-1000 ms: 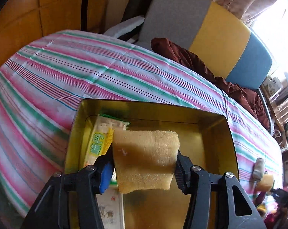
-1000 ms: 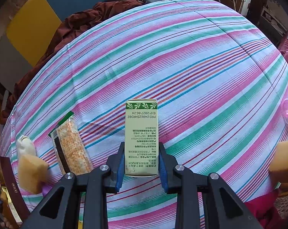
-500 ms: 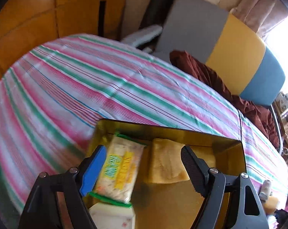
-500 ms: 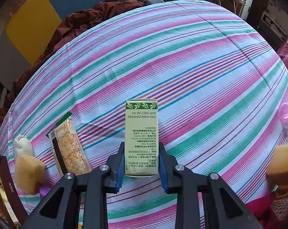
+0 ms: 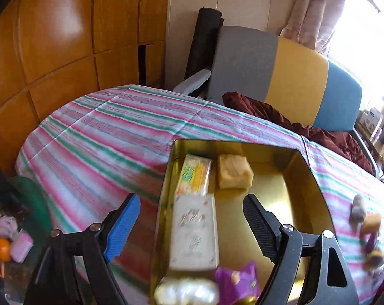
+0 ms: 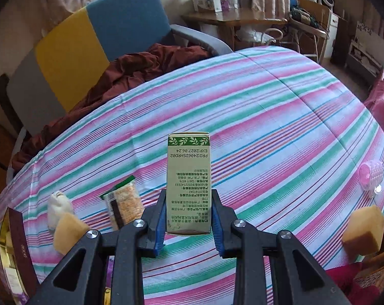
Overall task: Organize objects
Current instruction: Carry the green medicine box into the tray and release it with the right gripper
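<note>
Right gripper (image 6: 188, 218) clamps box (image 6: 188, 178), long axis pointing ahead; tin (image 6: 16, 251) lies far left. Left gripper (image 5: 192, 226), empty, jaws opening above tin.

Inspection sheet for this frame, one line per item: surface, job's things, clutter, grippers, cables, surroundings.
Surface: striped tablecloth, creased.
Job's things: gold tin holds sponge, snack pack, white box; green carton held off the cloth.
Clutter: cracker pack, pink roller.
Grippers: left gripper opening, empty; right gripper shut on carton.
Cables: tangle on far desk.
Surroundings: chair, maroon cloth.
</note>
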Tool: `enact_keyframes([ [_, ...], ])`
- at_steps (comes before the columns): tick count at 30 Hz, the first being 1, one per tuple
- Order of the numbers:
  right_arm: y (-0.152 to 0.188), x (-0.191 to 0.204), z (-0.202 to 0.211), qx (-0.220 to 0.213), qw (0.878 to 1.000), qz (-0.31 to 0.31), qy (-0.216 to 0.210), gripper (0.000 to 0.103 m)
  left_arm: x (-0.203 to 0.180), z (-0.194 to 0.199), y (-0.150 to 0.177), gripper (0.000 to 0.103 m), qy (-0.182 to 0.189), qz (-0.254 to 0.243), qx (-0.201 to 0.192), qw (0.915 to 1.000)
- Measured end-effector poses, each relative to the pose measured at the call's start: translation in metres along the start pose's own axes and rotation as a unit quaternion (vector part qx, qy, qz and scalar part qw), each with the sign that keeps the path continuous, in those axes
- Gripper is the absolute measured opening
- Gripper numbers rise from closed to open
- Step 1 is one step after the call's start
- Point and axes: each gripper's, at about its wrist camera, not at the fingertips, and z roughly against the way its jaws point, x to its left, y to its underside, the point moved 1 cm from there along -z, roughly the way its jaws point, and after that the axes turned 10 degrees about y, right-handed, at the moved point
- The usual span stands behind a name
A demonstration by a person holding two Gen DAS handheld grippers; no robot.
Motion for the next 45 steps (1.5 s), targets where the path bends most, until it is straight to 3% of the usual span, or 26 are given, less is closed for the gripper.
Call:
enact_keyframes([
  [6, 0.018, 0.101, 0.058, -0.044, 0.99, 0.117, -0.061, 0.03, 0.02, 0.018, 0.025, 0.084, 0.0, 0.024, 0.006, 0.9997],
  [10, 0.044, 0.194, 0.094, -0.052, 0.965, 0.217, -0.138, 0.029, 0.029, 0.023, 0.034, 0.084, -0.002, 0.033, 0.005, 0.9994],
  [15, 0.105, 0.319, 0.114, 0.007, 0.915, 0.338, -0.22, 0.029, 0.035, 0.03, 0.042, 0.084, -0.004, 0.037, -0.002, 0.9993],
  [18, 0.146, 0.387, 0.11, 0.046, 0.889, 0.392, -0.233, 0.029, 0.039, 0.032, 0.045, 0.085, -0.005, 0.042, -0.006, 0.9991],
  [21, 0.177, 0.438, 0.092, 0.099, 0.876, 0.413, -0.231, 0.029, 0.043, 0.032, 0.047, 0.085, 0.002, 0.049, -0.005, 0.9988],
  [24, 0.201, 0.476, 0.073, 0.14, 0.871, 0.419, -0.215, 0.029, 0.045, 0.031, 0.047, 0.086, 0.0, 0.049, -0.006, 0.9988],
  [26, 0.211, 0.493, 0.069, 0.149, 0.869, 0.42, -0.216, 0.03, 0.048, 0.031, 0.048, 0.087, -0.003, 0.05, -0.008, 0.9987],
  [28, 0.214, 0.507, 0.065, 0.16, 0.87, 0.398, -0.243, 0.032, 0.05, 0.029, 0.049, 0.087, -0.001, 0.056, -0.005, 0.9984],
  [30, 0.217, 0.514, 0.063, 0.171, 0.87, 0.383, -0.26, 0.048, 0.051, 0.029, 0.05, 0.087, 0.0, 0.058, -0.004, 0.9983],
  [34, 0.221, 0.506, 0.068, 0.163, 0.872, 0.373, -0.273, 0.049, 0.048, 0.027, 0.051, 0.087, 0.002, 0.054, -0.001, 0.9985],
  [45, 0.229, 0.447, 0.104, 0.05, 0.883, 0.408, -0.226, 0.051, 0.027, 0.035, 0.053, 0.089, 0.0, 0.03, -0.011, 0.9995],
])
